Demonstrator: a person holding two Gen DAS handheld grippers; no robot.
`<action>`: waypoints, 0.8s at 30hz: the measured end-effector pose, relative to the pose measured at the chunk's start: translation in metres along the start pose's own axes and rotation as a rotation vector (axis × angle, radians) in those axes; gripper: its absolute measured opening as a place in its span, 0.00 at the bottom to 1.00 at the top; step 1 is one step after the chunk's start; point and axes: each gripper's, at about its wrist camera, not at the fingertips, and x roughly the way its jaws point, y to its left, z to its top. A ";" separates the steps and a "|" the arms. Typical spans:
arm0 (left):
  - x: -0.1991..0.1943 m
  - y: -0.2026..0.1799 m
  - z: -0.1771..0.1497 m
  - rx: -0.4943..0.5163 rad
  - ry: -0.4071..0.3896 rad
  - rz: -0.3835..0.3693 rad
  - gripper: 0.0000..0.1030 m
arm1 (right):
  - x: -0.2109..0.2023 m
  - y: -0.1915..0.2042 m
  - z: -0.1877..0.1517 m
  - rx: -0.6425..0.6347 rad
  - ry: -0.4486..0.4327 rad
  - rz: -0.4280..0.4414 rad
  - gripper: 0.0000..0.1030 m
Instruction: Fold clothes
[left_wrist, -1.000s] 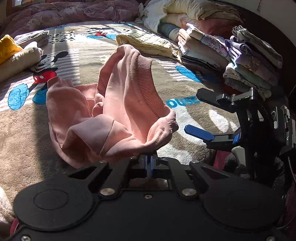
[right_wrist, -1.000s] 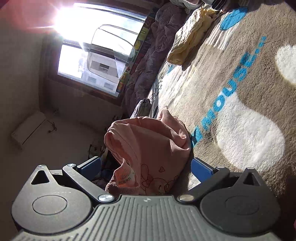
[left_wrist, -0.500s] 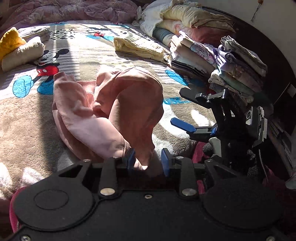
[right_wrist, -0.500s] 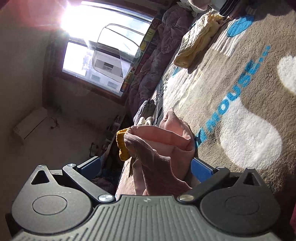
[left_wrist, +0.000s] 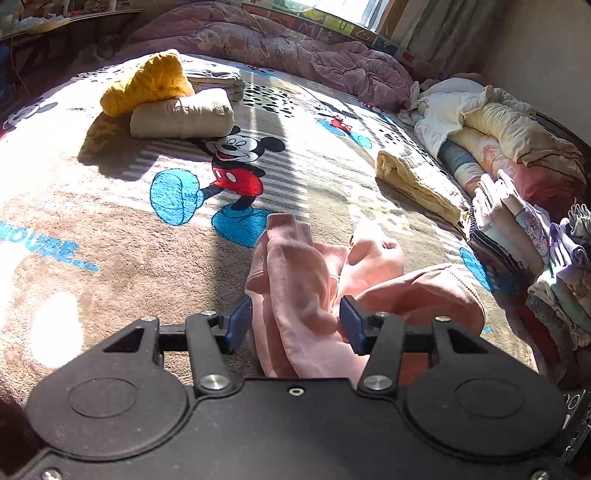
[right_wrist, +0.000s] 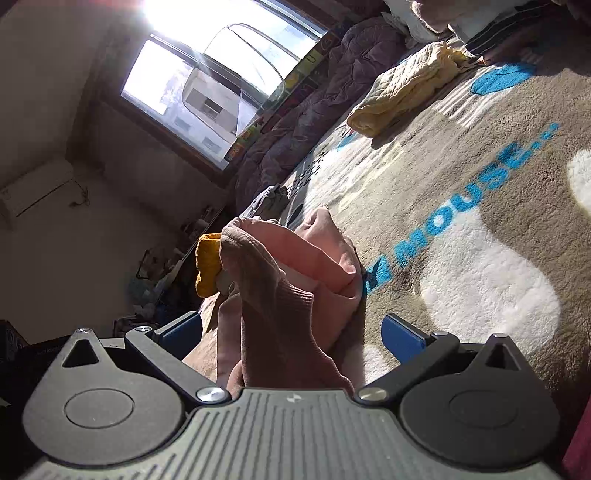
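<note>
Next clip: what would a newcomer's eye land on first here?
Probably the crumpled pink sweatshirt in the foreground, lying between the open blue pads of the left gripper. Behind it, the Mickey Mouse print on the plush blanket stands out, with a mustard-yellow garment farther back left.

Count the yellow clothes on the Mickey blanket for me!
2. A mustard yellow one sits on the beige folded bundle at the far left; a pale yellow one lies at the right by the clothes stack. More may be hidden.
</note>
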 end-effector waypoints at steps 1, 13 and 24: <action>0.010 0.008 0.006 -0.029 0.000 0.017 0.49 | 0.003 0.002 -0.001 -0.022 0.002 0.003 0.98; 0.147 0.056 0.037 -0.135 0.156 -0.113 0.43 | 0.038 -0.013 0.000 -0.006 0.076 -0.008 0.70; 0.161 0.029 0.022 0.014 0.121 -0.160 0.23 | 0.052 -0.021 -0.006 0.040 0.144 0.049 0.26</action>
